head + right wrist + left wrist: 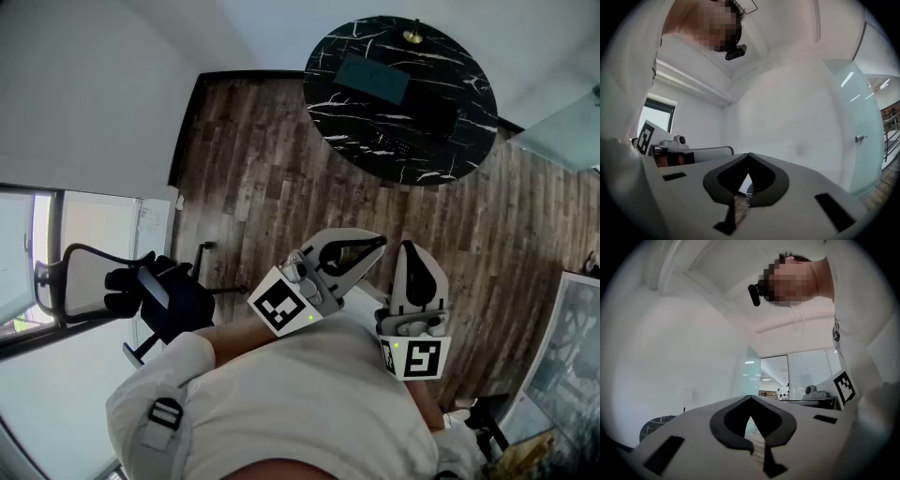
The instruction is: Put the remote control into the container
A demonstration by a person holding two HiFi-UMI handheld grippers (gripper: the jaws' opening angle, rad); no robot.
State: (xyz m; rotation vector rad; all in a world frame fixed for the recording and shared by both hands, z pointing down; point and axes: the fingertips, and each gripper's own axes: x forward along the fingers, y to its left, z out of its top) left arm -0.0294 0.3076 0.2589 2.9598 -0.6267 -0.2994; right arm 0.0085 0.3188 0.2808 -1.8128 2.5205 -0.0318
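Head view — left tool (pixel 378 244), right tool (pixel 410 247) closed — table (pixel 442 157) edge well ahead

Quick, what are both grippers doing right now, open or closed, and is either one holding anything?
Left gripper: closed, nothing between its jaws.
Right gripper: closed, nothing between its jaws.

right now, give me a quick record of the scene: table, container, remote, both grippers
table: round, black marble, on a wood floor
container: dark tray on the table
remote: on the table, outside the container
left gripper: shut, empty, close to the body
right gripper: shut, empty, close to the body
task: not started
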